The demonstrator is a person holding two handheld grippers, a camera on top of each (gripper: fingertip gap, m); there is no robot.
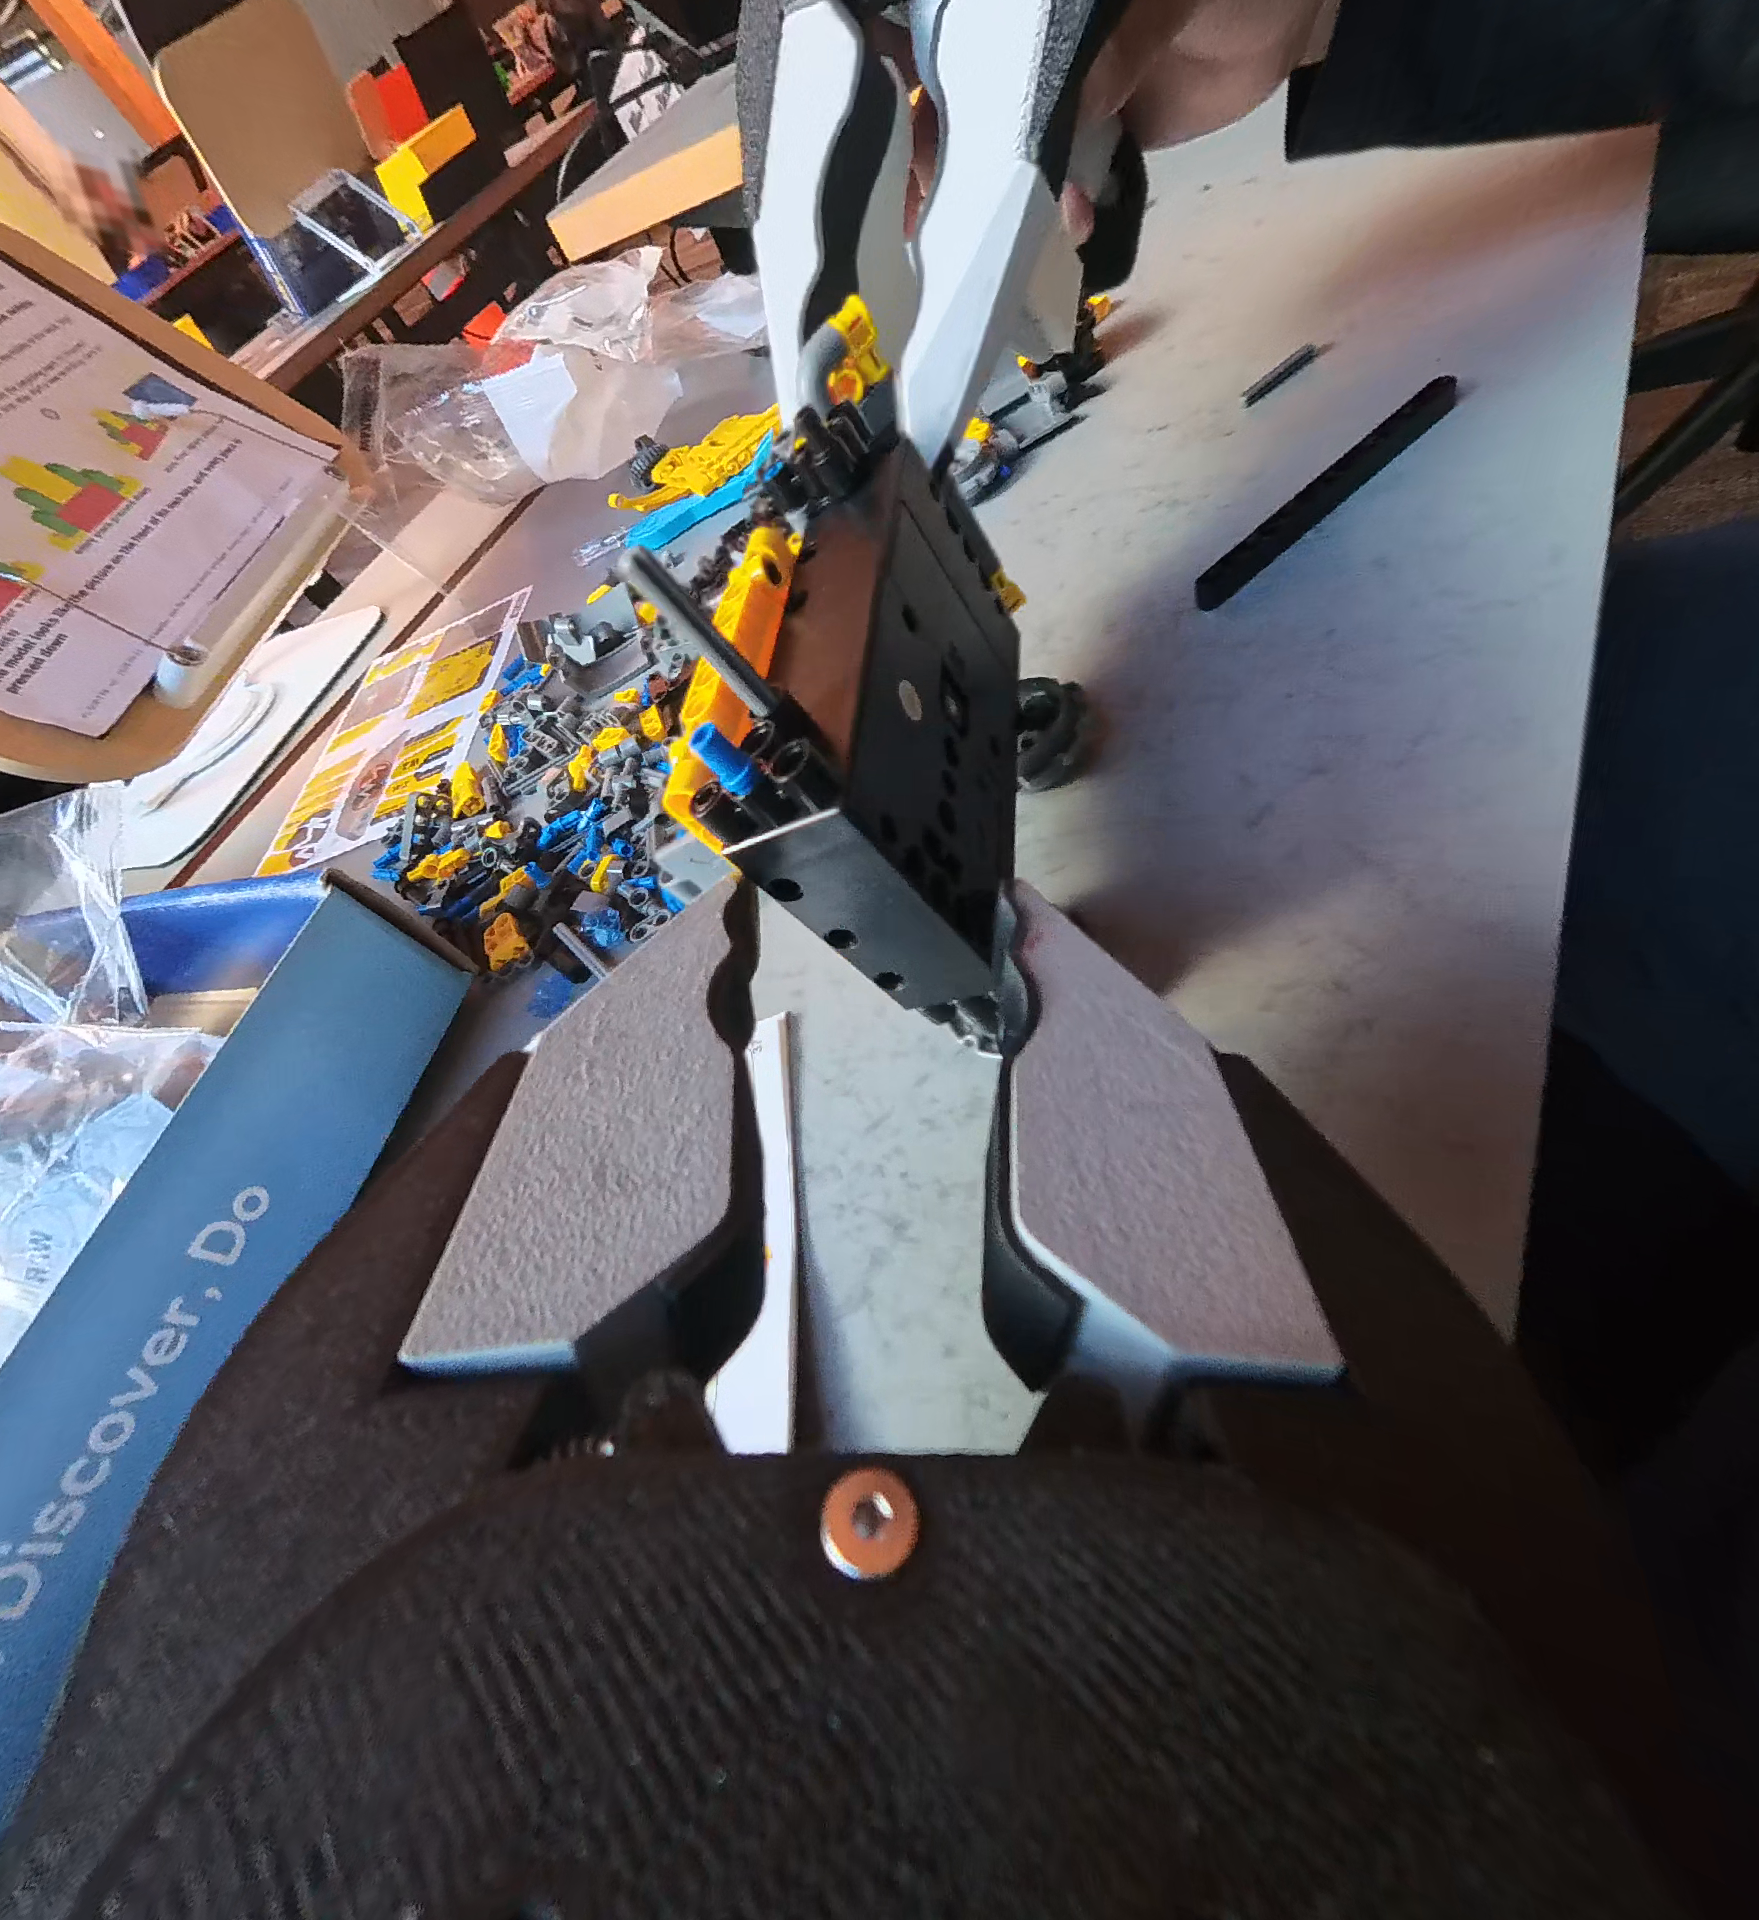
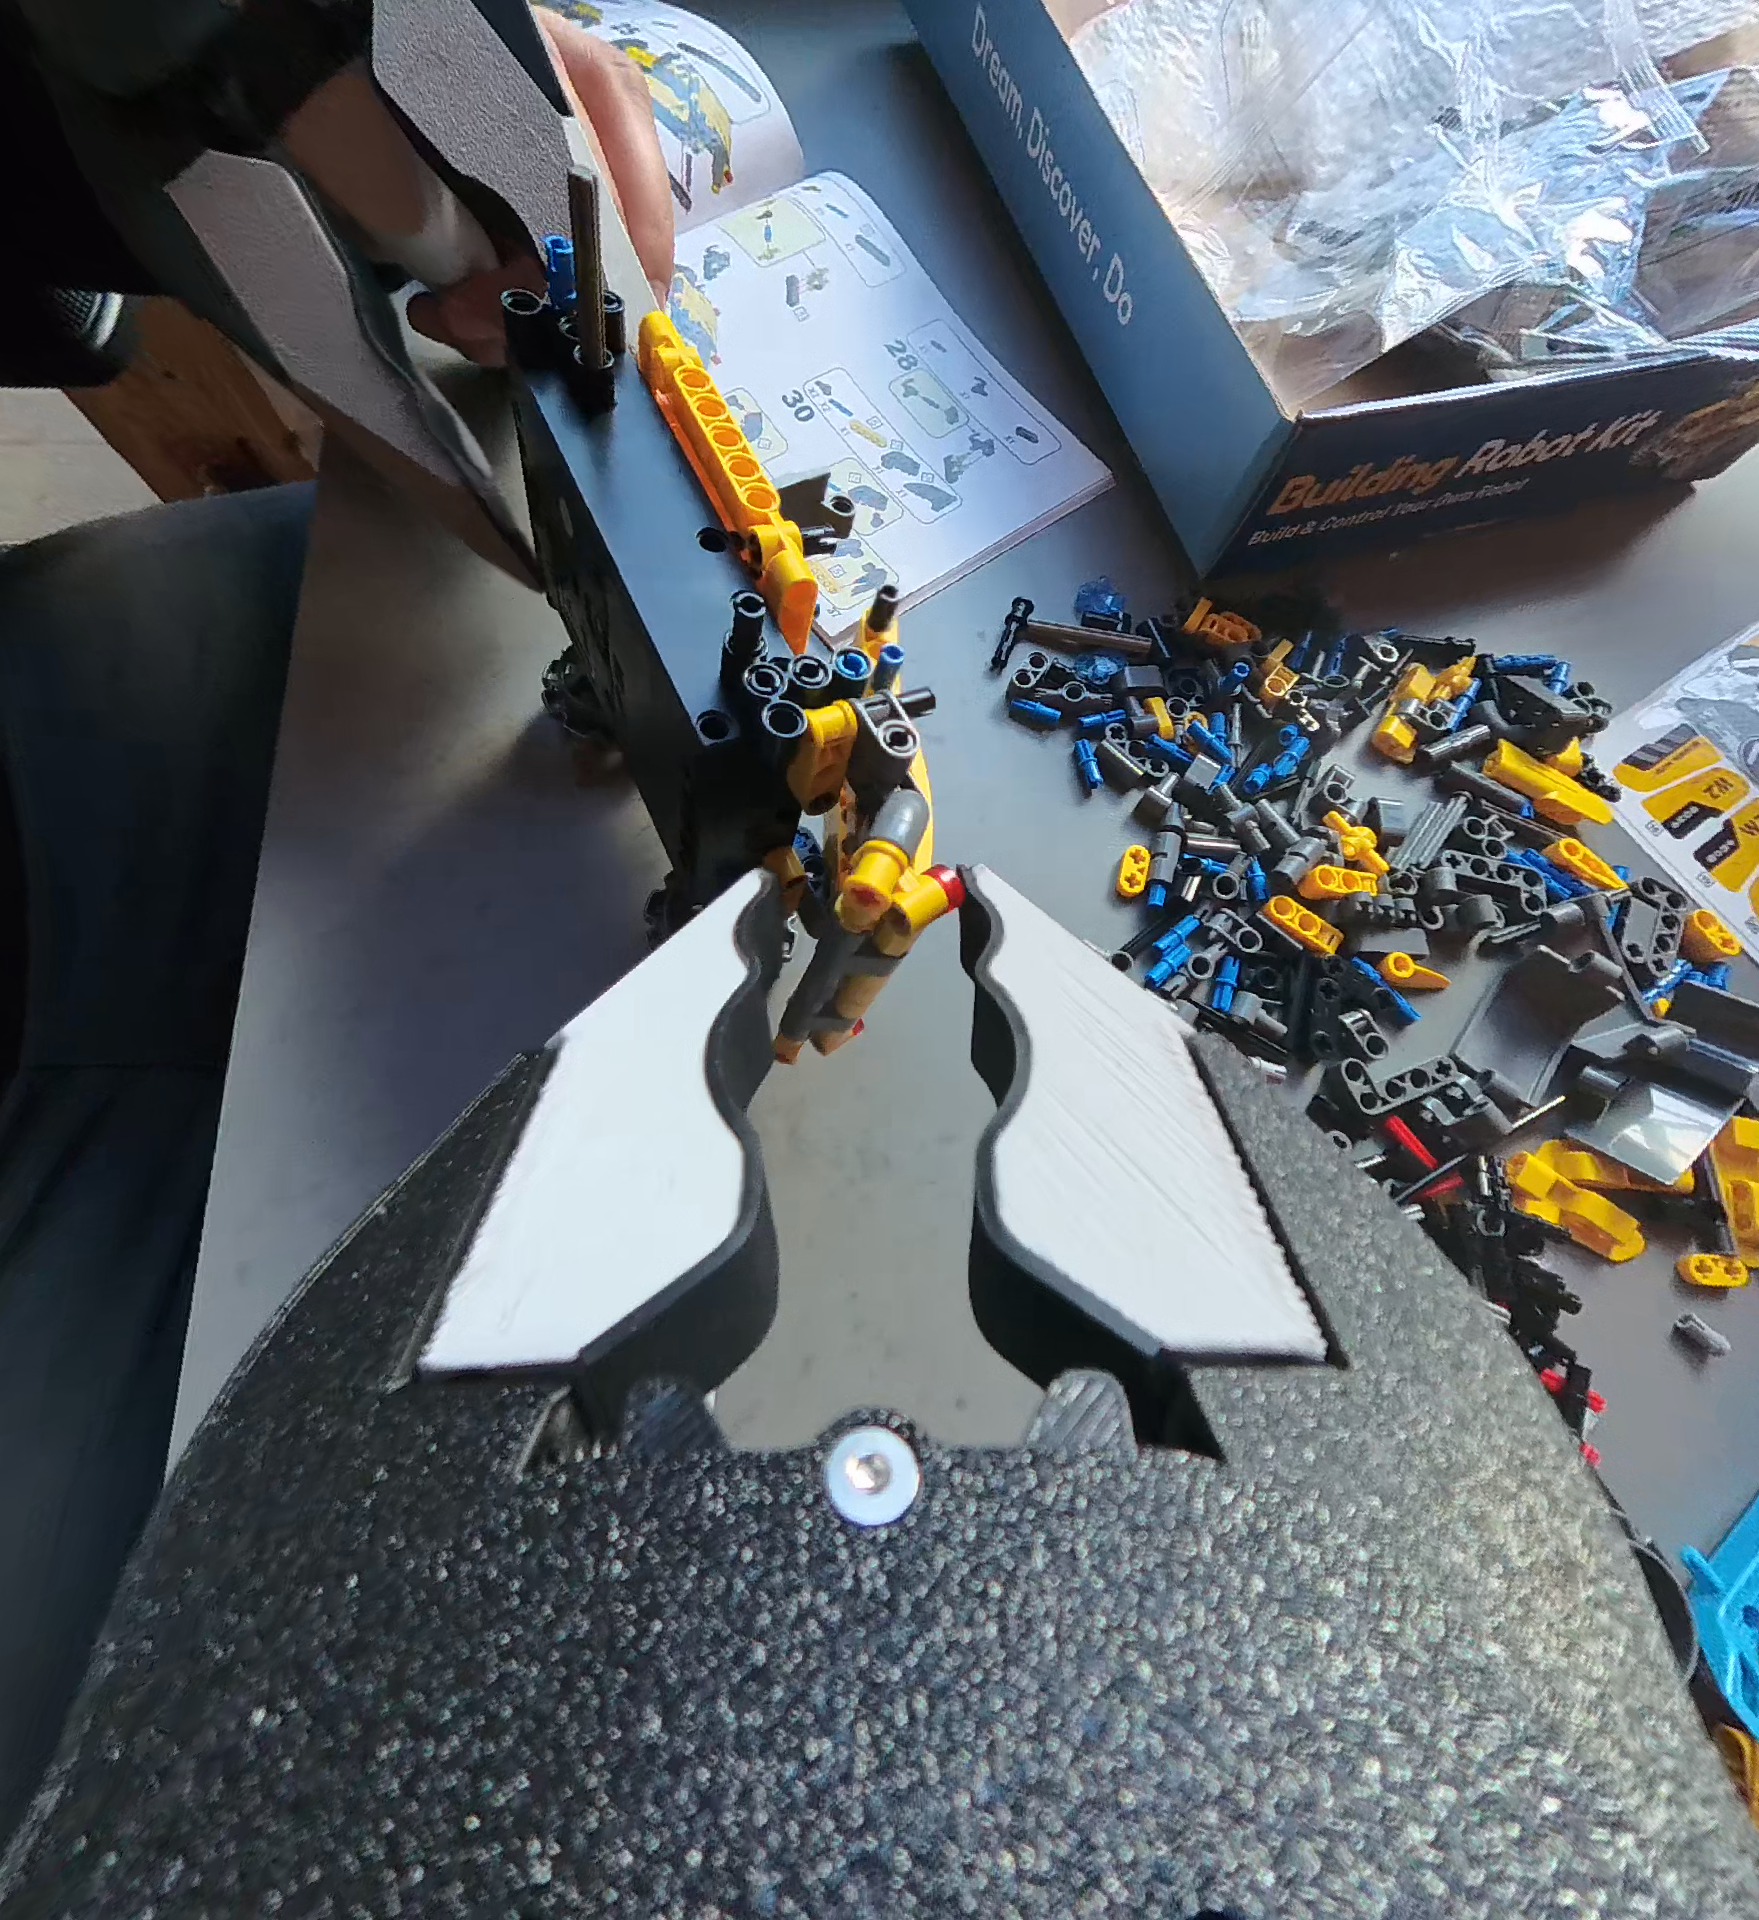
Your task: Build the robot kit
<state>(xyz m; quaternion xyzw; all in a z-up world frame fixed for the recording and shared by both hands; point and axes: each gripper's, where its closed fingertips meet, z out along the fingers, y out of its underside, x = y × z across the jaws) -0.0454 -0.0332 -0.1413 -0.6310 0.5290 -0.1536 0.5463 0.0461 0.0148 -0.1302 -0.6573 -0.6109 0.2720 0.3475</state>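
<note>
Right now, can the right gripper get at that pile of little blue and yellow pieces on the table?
Probably not freely. The right gripper seems closed on a yellow and grey piece of the black block model, which the left gripper also holds. The pile lies uncovered to its right.

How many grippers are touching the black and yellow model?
2. The left gripper grips the model at its black end; the right gripper pinches the yellow and grey piece on the opposite end.

The left gripper pointed toward 12 o'clock, fingers clamped; the right gripper met it from 12, fingers closed.
</note>
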